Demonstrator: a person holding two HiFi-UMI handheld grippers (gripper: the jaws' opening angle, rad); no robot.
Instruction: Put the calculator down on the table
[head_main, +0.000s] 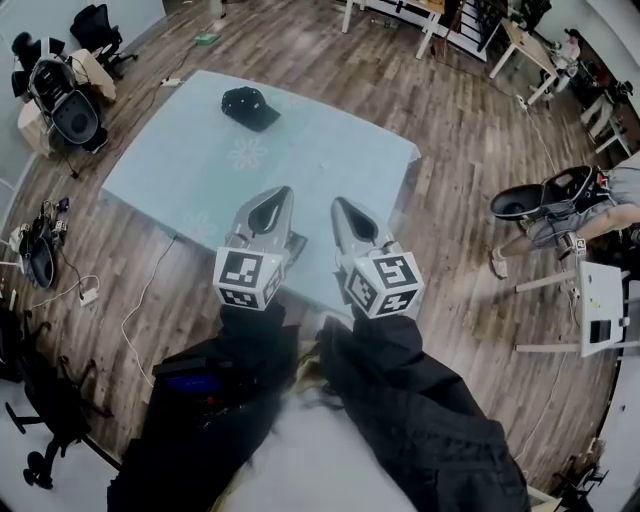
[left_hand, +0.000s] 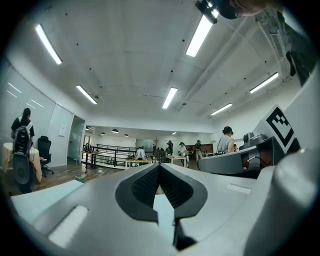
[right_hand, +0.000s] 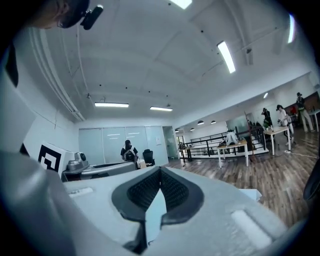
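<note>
A pale blue table stands below me on a wooden floor. On its far part lies a small black thing with a cap-like outline; too small to tell more. My left gripper and right gripper are held side by side, high above the table's near edge and pointing level. In the left gripper view the left gripper has its ribbed pads closed together with nothing between them. The right gripper looks the same: shut and empty. Neither touches the black thing.
Black office chairs stand at the upper left and cables lie on the floor at the left. A person sits by a black chair at the right, near a white stand. White tables line the back.
</note>
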